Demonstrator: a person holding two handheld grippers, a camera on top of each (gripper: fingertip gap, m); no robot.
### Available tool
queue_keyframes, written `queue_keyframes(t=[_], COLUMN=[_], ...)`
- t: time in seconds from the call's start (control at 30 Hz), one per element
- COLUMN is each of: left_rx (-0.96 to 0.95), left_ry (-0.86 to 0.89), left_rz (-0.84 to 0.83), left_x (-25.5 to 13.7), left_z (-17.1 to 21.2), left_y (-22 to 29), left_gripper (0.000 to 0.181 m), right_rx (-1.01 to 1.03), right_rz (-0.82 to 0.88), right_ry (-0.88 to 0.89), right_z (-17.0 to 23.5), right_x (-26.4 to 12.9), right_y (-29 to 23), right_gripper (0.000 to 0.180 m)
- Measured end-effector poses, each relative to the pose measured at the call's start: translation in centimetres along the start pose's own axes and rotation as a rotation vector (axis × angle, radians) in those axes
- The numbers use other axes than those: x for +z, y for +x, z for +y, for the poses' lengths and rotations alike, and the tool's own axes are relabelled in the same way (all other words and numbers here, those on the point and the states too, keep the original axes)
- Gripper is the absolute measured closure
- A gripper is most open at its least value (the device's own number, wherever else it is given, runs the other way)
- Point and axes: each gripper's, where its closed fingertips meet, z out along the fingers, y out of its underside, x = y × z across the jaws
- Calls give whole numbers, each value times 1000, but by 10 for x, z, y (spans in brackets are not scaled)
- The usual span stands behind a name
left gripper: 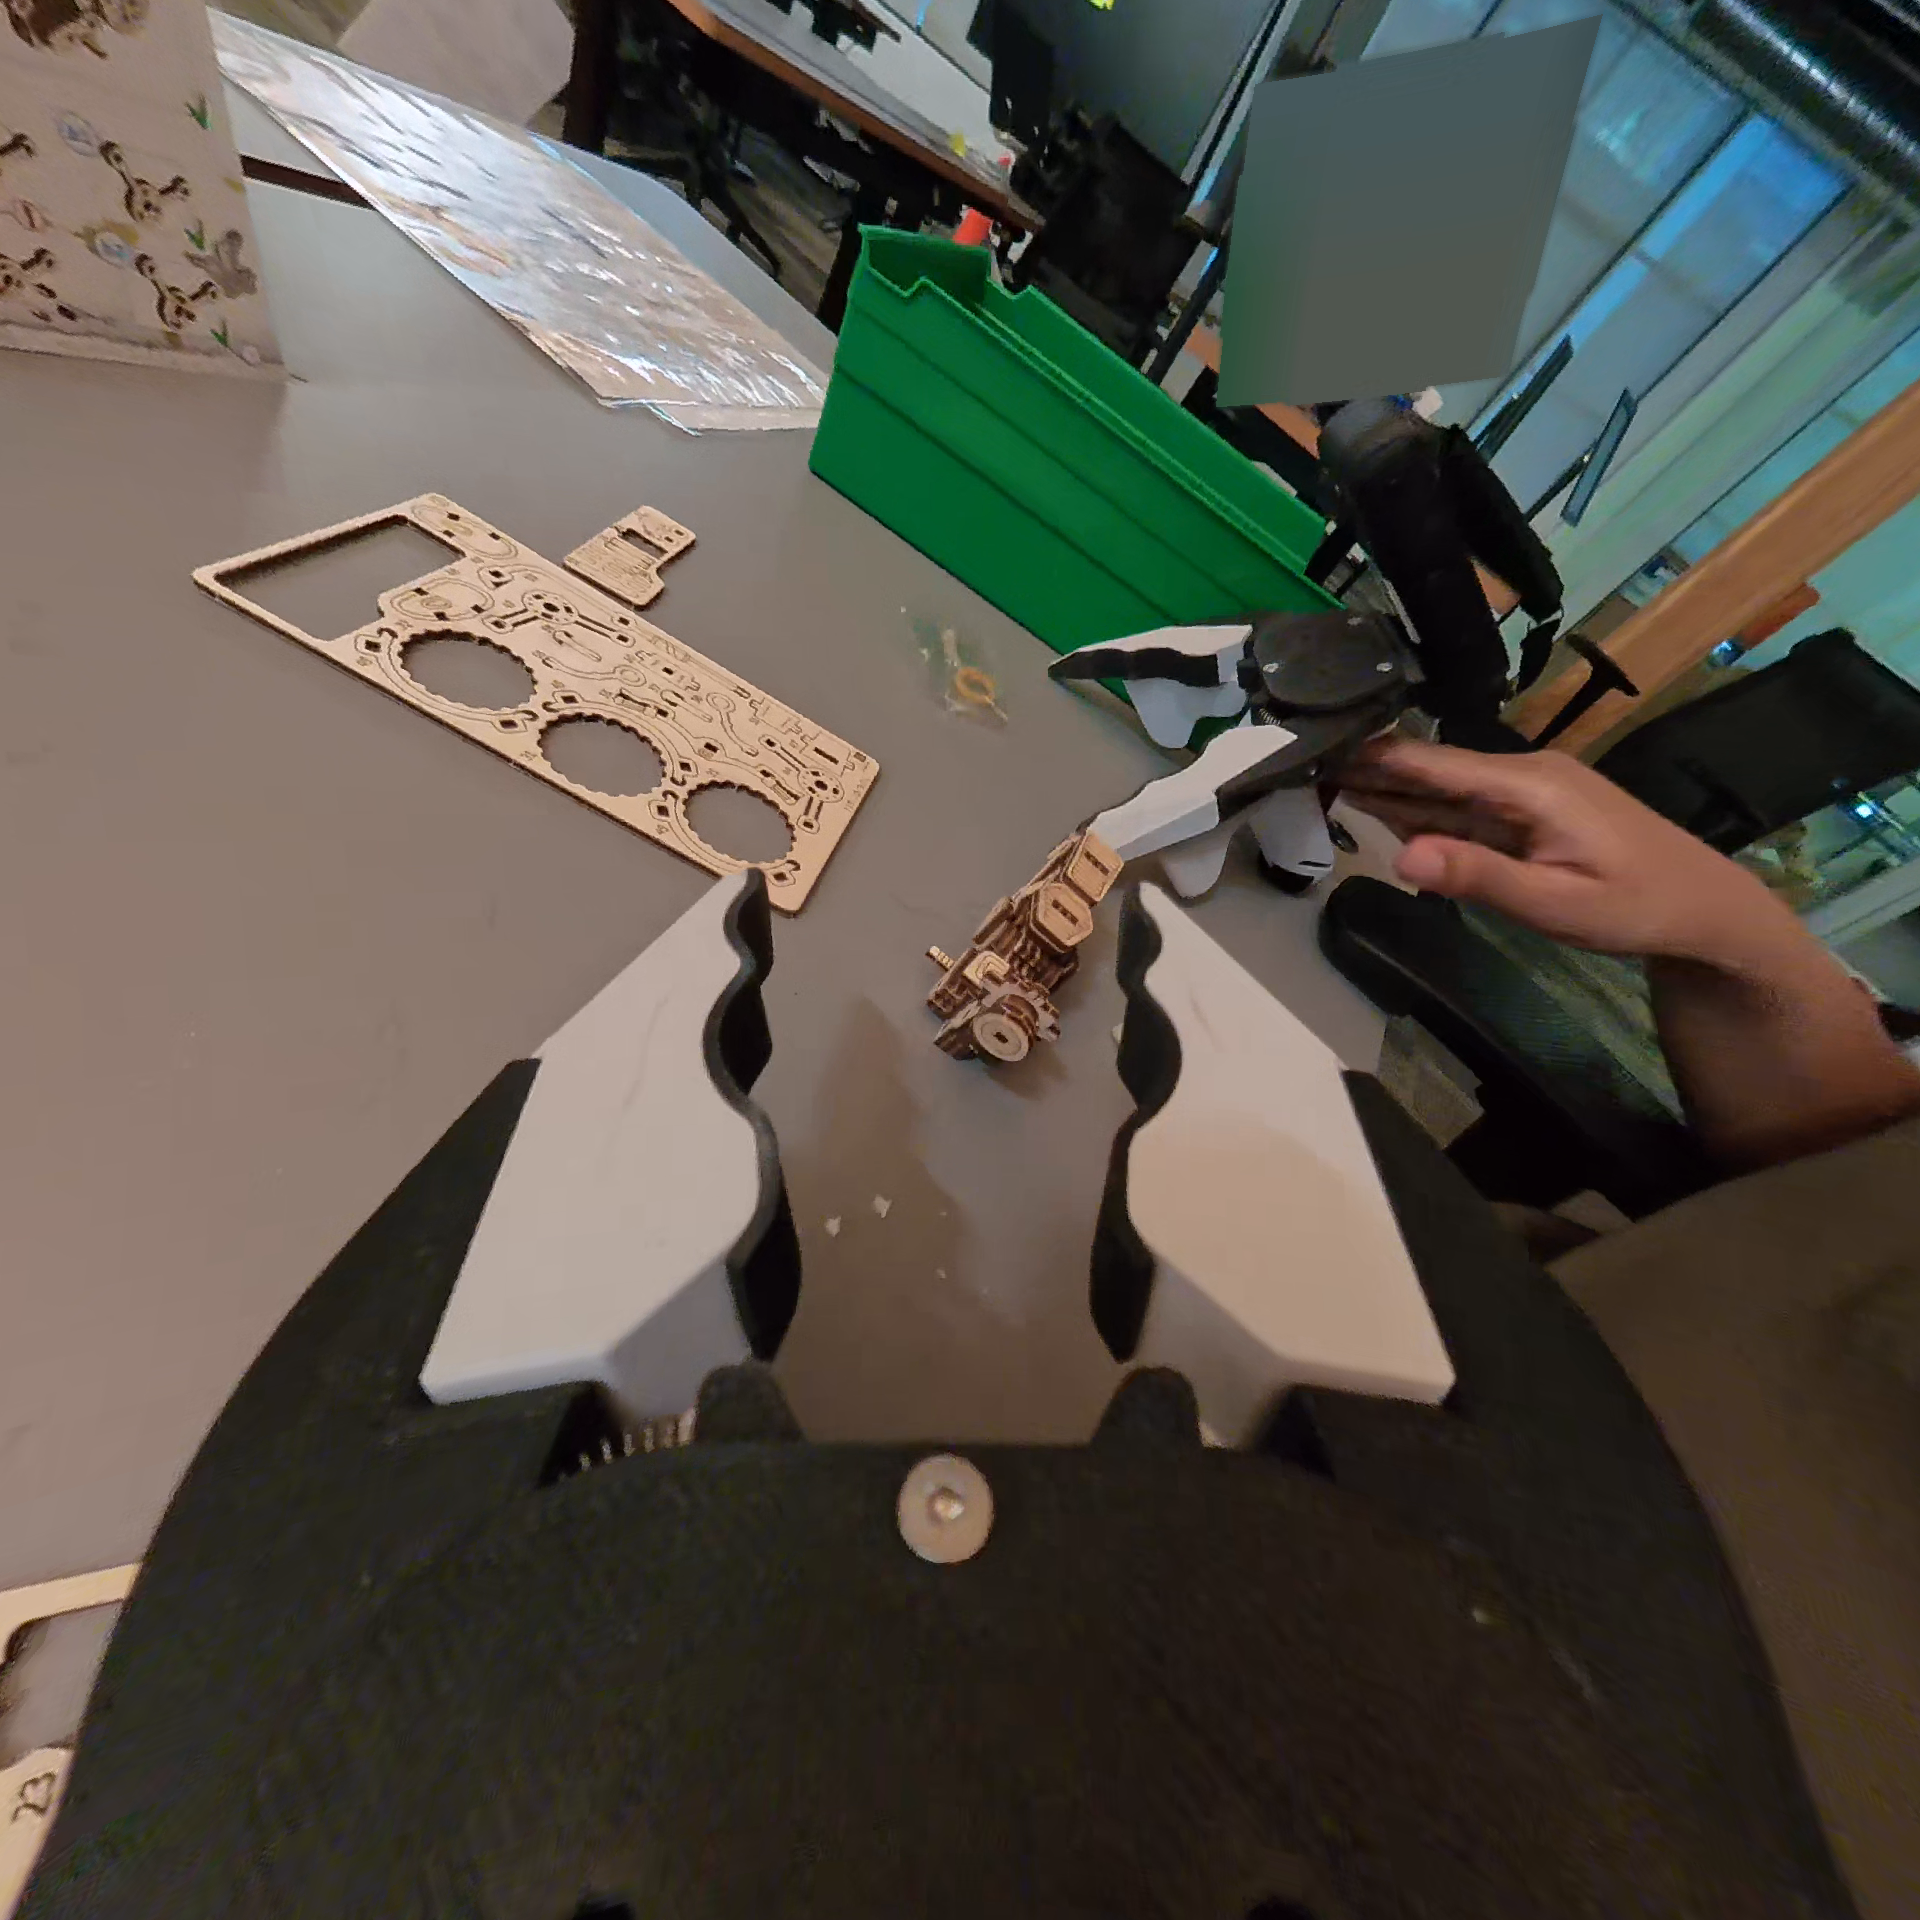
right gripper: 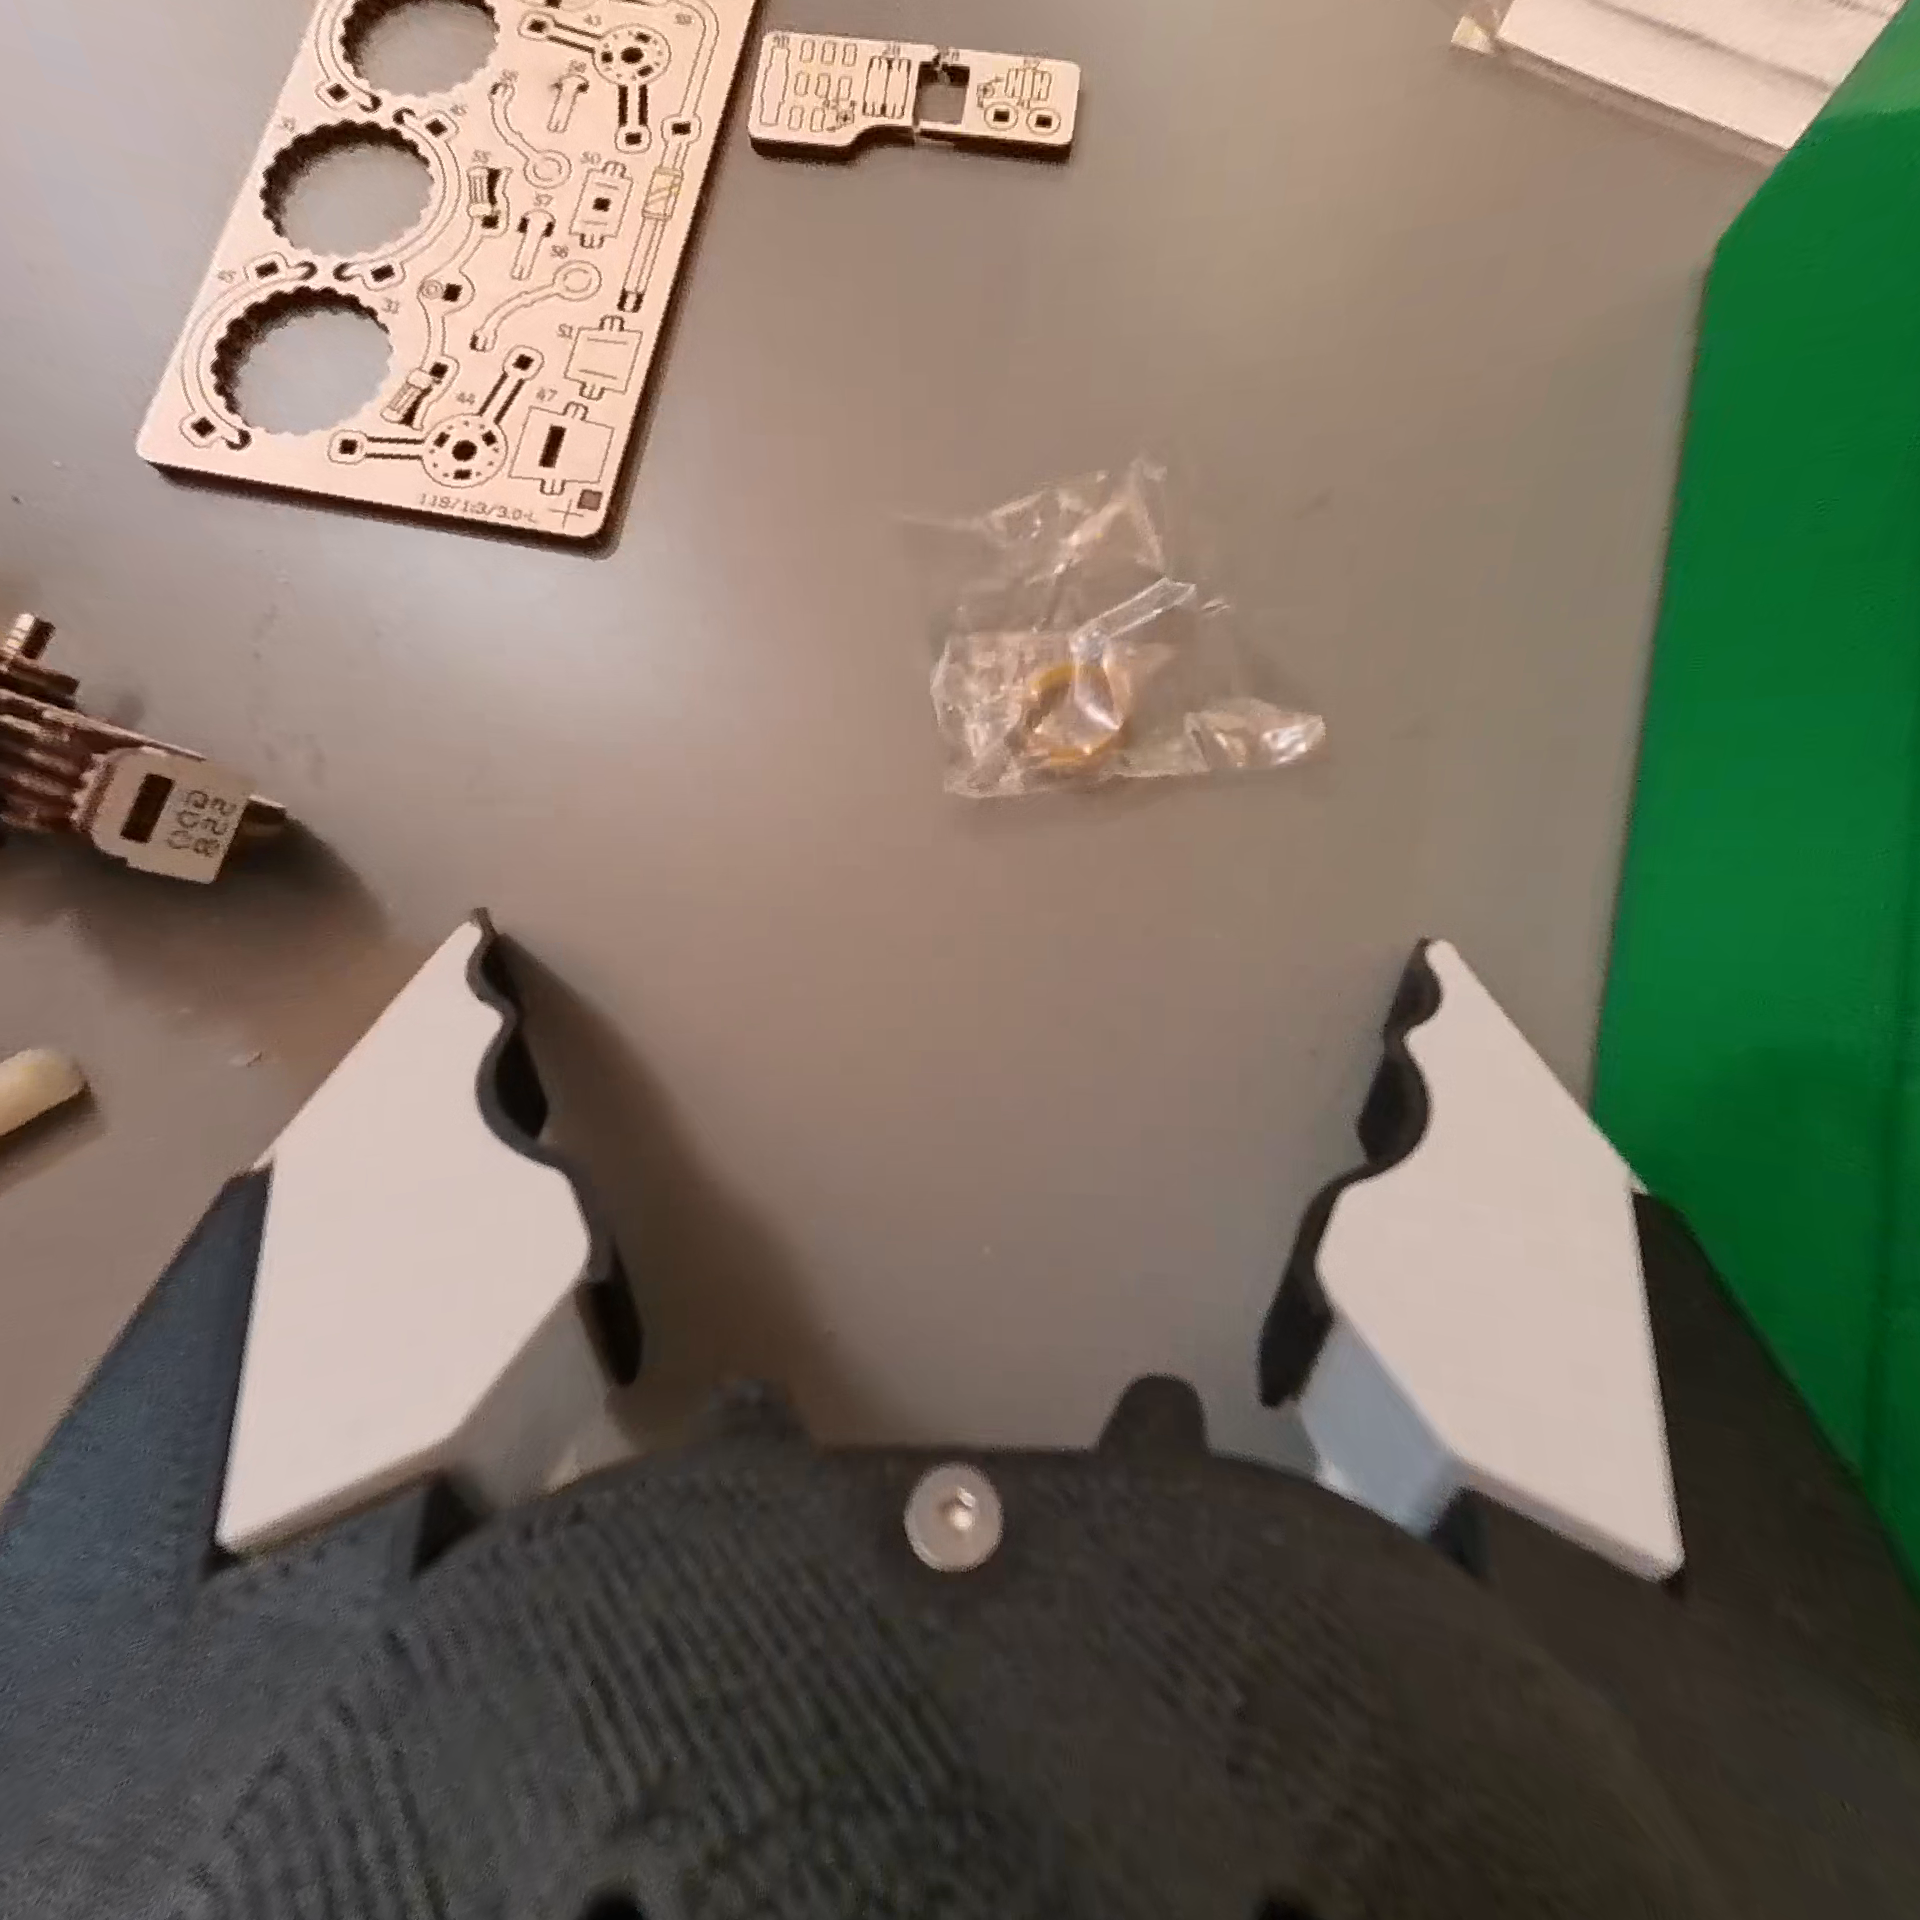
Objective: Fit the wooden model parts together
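Left gripper (left gripper: 940, 914) gapes wide and empty above the table (left gripper: 312, 935); the model (left gripper: 1013, 961) lies at its 1 o'clock. Right gripper (right gripper: 951, 935) is also wide, empty; bag (right gripper: 1101, 675) at 12 o'clock, sheet (right gripper: 436, 260) at 11, bin (right gripper: 1787, 623) at 3.

Green plastic bin (left gripper: 1039, 457) on grey table (left gripper: 312, 987), crumpled clear bag (right gripper: 1091, 675) beside it

Grey table (right gripper: 831, 675) – wooden model (left gripper: 1013, 966), parts sheet (right gripper: 436, 260), small fret (right gripper: 914, 109), plastic bag (right gripper: 1101, 686), green bin (left gripper: 1039, 468)
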Motion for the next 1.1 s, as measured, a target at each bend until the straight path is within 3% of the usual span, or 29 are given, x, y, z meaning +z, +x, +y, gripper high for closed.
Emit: queue_keyframes(t=[0.53,1.1], left_rx=[86,65], left_ry=[20,-11], left_rz=[-67,-33], left_x=[-2,1], left_z=[-4,1], left_y=[-3,-3], left_gripper=[115,115], right_rx=[-1,-1], right_rz=[0,0], right_ry=[0,0], right_z=[0,0], right_x=[0,-1], right_y=[0,-1], right_gripper=[21,21])
